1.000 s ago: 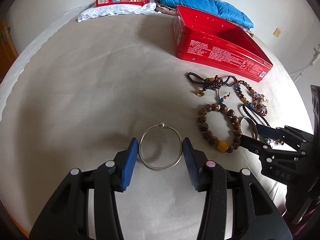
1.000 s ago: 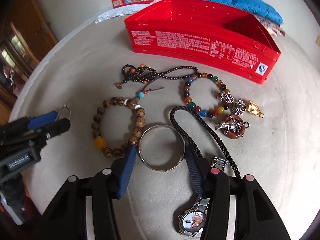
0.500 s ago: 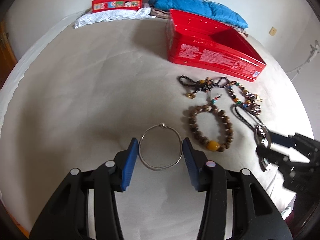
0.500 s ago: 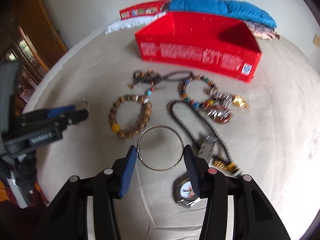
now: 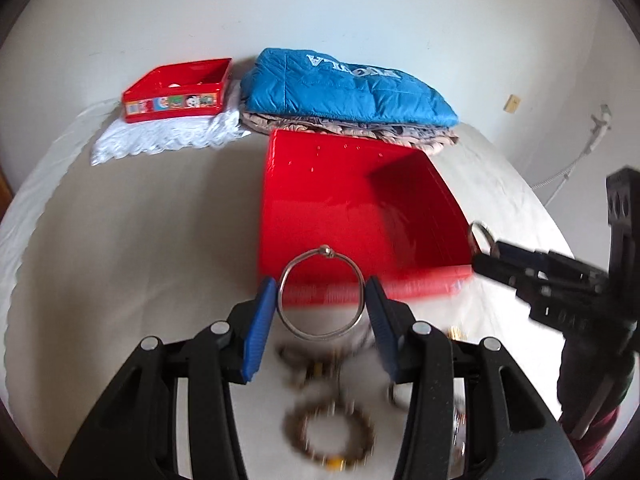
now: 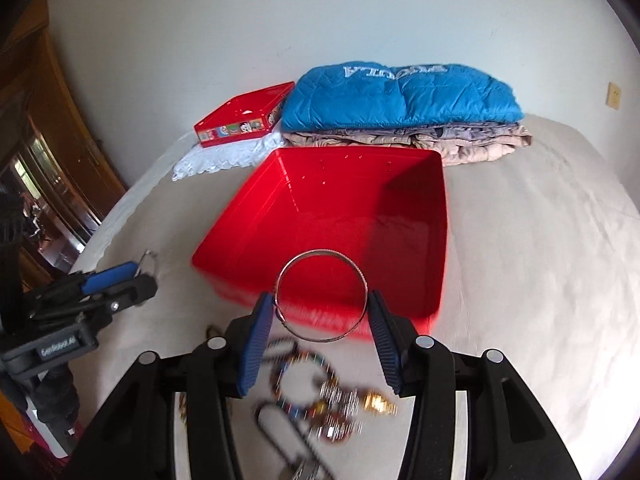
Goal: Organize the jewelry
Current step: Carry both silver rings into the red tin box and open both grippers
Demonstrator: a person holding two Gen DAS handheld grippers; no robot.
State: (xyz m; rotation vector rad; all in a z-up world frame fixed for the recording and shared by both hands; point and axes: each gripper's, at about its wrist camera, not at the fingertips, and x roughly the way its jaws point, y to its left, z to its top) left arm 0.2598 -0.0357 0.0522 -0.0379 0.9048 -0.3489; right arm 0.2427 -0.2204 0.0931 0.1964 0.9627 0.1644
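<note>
Both grippers, left (image 5: 322, 312) and right (image 6: 320, 314), each clamp a silver bangle, hovering at the red box's (image 6: 400, 216) near wall, box straight ahead.

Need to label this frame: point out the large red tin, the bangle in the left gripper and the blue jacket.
large red tin (image 5: 340, 208): left wrist view, bare inner floor.
thin silver bangle (image 5: 320, 334): left wrist view, lower arc of the ring, between the blue pads.
blue jacket (image 6: 396, 96): right wrist view, middle of the quilted top.

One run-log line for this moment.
left gripper: jaws grip thin silver bangle | right gripper: grips wider silver bangle | both by open red tin
</note>
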